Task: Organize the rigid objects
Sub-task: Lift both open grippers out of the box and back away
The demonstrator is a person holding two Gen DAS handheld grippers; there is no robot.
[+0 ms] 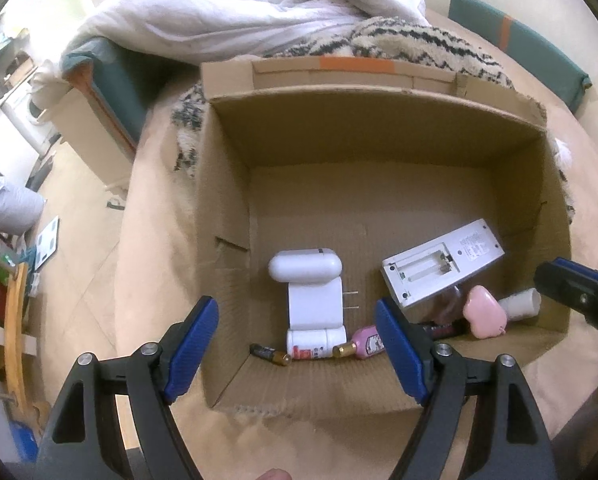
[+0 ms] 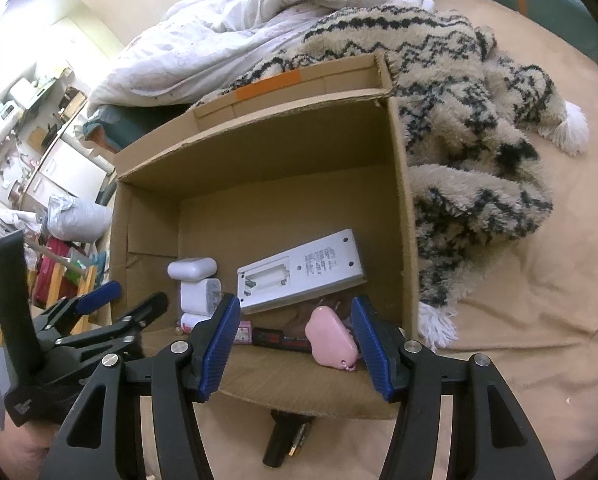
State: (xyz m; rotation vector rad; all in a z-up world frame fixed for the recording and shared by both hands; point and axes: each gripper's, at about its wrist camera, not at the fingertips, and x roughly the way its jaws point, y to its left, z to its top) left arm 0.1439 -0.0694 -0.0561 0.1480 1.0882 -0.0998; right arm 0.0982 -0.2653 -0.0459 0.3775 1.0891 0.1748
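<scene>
Both jaws open, empty: left gripper (image 1: 297,346), right gripper (image 2: 295,346). Smooth pink heart-shaped plastic case (image 2: 331,337) in brown cardboard box (image 2: 399,208): light, stiff, slippery; best pinched across flat faces.

- cardboard box (image 1: 379,128): matt brown corrugated paperboard, torn rough at the rim; a strip of orange tape (image 1: 357,65) on its far flap
- remote control (image 1: 443,266), charger plug (image 1: 315,306) and oval case (image 1: 305,267): smooth white plastic, faint sheen
- pink case (image 2: 331,336): smooth, satiny plastic
- gripper pads (image 2: 219,352): ribbed blue plastic on matt black arms; bright metal pins
- patterned blanket (image 2: 479,140): shaggy, fluffy cloth
- duvet (image 1: 239,12): soft, crumpled white cloth
</scene>
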